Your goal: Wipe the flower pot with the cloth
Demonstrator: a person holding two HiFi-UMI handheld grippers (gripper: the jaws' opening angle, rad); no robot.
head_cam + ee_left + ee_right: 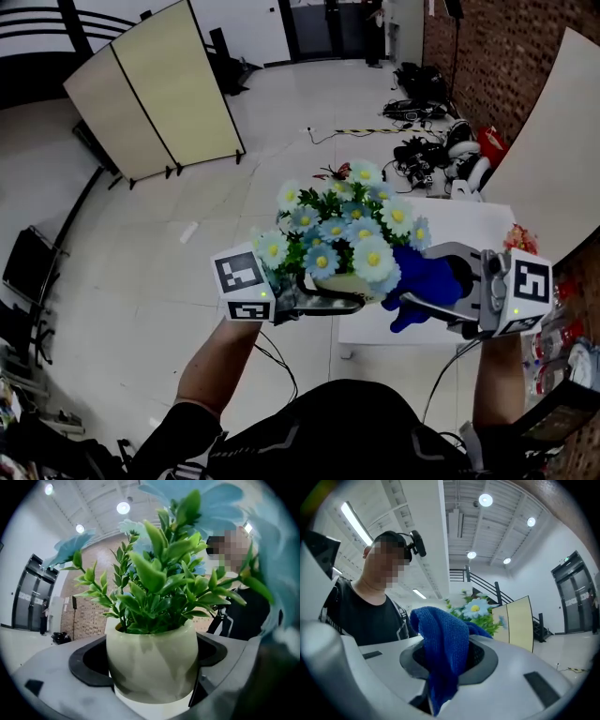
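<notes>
A cream flower pot full of white and pale blue daisies is held up in the air over the white table. My left gripper is shut on the pot from the left; in the left gripper view the pot fills the space between the dark pads. My right gripper is shut on a blue cloth, which touches the pot's right side. In the right gripper view the cloth hangs out of the jaws, with the daisies just beyond.
A cream folding screen stands on the tiled floor at the back left. Cables and gear lie by the brick wall. A red item sits at the table's right edge. A round white board leans at the right.
</notes>
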